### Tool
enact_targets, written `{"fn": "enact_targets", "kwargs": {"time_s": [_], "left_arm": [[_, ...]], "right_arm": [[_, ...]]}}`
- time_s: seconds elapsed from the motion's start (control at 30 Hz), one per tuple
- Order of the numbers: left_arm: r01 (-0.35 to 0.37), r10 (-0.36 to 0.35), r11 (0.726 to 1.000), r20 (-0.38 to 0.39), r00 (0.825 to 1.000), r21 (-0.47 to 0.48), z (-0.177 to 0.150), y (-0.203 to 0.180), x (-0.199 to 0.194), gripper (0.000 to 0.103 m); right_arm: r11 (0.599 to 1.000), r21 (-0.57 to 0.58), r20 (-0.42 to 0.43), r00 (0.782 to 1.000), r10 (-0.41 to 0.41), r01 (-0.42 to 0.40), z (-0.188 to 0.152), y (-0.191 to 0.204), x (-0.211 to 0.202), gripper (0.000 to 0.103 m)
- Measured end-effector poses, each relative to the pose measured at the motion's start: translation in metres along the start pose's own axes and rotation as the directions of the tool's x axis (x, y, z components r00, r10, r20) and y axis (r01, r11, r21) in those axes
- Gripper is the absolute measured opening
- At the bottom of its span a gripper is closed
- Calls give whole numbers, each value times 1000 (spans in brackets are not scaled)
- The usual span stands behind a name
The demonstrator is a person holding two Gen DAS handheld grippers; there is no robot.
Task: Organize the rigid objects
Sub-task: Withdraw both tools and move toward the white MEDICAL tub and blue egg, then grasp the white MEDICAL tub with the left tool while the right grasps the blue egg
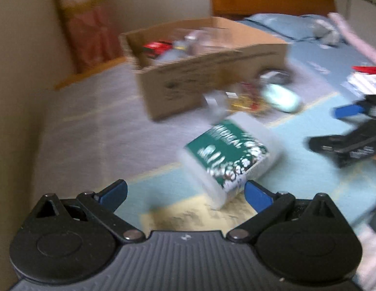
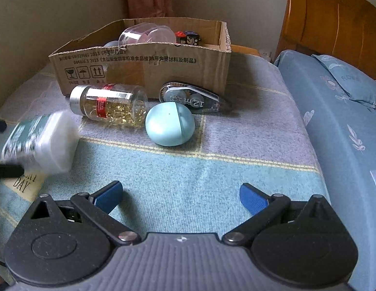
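A white tub with a green label [image 1: 228, 156] lies tilted on the bed, blurred, just ahead of my open left gripper [image 1: 185, 192]; its lower corner sits by the right fingertip [image 1: 257, 195]. It shows blurred at the left of the right wrist view [image 2: 39, 140]. My right gripper [image 2: 180, 195] is open and empty over the blanket. Ahead of it lie a capsule bottle [image 2: 109, 105], a pale blue egg-shaped case [image 2: 169, 123] and a correction tape dispenser [image 2: 194, 98], all in front of a cardboard box [image 2: 144, 69] holding several items.
The box [image 1: 207, 72] stands on a grey and blue checked blanket [image 2: 212, 169]. A wall runs along the left. A blue pillow [image 2: 345, 77] and wooden headboard [image 2: 333, 24] are on the right. The right gripper shows in the left wrist view [image 1: 345, 131].
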State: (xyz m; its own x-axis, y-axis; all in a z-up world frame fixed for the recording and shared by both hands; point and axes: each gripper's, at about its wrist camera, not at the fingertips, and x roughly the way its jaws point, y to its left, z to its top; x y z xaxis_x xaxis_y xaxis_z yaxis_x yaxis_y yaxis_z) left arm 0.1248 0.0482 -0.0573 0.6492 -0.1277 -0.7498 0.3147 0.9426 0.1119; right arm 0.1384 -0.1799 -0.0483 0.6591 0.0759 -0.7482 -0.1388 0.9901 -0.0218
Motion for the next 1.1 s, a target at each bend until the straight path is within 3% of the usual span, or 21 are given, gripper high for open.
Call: {"fn": "enact_targets", "kwargs": {"time_s": [0.07,0.23,0.5,0.77,0.87,1.03,1.1], "left_arm": [[-59,59,998,5,998,-20,1,5,1,102],[78,-78,995,13,997,-55,1,3,-6,102],[106,-105,991,24,994,-81,12,-12,-1,102],[110,-108,985,28,994,-130,26,-20,15,101],[89,-87,984,18,996,-155,30,-19,21,92],[113,-114,974,5,993,-198,28,-14,25,90],[111,-112,974,6,994,-197,28,-14,25,90]], "right_arm": [[1000,2,9,1000,-6,6,-2,1,-1,103],[1000,-5,32,999,0,0,-2,2,0,103],[997,-60,13,999,53,-52,23,6,21,103],[996,-71,31,998,59,-57,25,8,24,103],[994,-85,32,997,72,-69,26,6,26,103],[988,-121,20,994,104,-101,35,4,32,103],[985,-134,28,993,114,-110,39,3,33,95]]}}
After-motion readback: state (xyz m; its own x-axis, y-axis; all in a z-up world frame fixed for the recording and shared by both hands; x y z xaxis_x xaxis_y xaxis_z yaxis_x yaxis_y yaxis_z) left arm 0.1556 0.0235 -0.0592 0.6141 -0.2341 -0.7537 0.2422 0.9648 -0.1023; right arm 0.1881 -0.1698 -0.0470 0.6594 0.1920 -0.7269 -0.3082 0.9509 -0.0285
